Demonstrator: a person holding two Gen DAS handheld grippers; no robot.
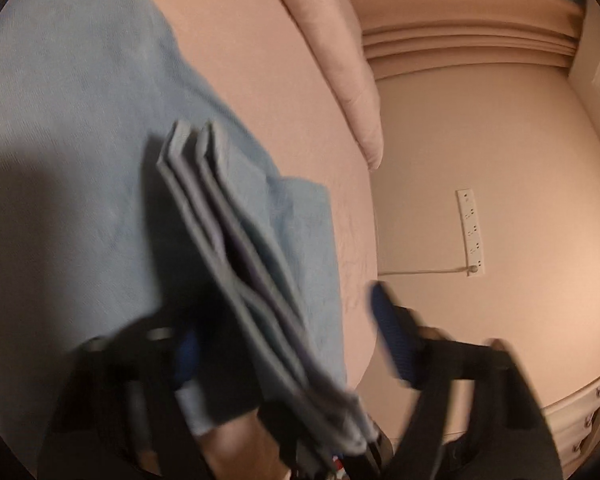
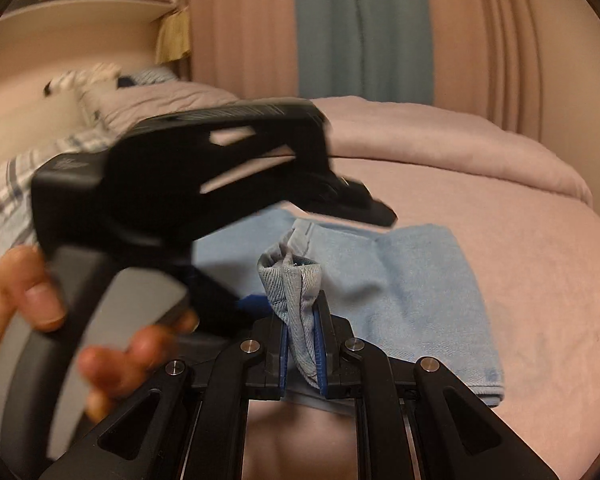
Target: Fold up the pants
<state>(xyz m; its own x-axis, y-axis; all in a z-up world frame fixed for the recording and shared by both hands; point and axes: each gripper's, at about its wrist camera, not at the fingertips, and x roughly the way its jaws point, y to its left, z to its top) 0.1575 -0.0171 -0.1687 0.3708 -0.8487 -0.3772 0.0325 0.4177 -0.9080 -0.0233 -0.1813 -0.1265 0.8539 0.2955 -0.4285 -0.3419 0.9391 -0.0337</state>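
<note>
Left wrist view: one left gripper, motion-blurred, its two blue-padded fingers spread wide and gripping nothing. Between them passes a stack of folded hems, about four layers counted, belonging to the one pair of light blue pants that spreads over the pink bed cover. One pink pillow lies at the bed's far side. Beyond it is a pale floor bearing one white power strip with its cord, and one white drawer unit at lower right.

Right wrist view: one right gripper, its two blue pads clenched on a bunched, seamed edge of the pants, whose folded body lies flat on the bed cover just beyond. The left gripper crosses the upper left, its black body blurred, with the person's left hand around its grey handle. Behind stand one plaid pillow, pink curtains flanking one blue strip, and a shelf.
</note>
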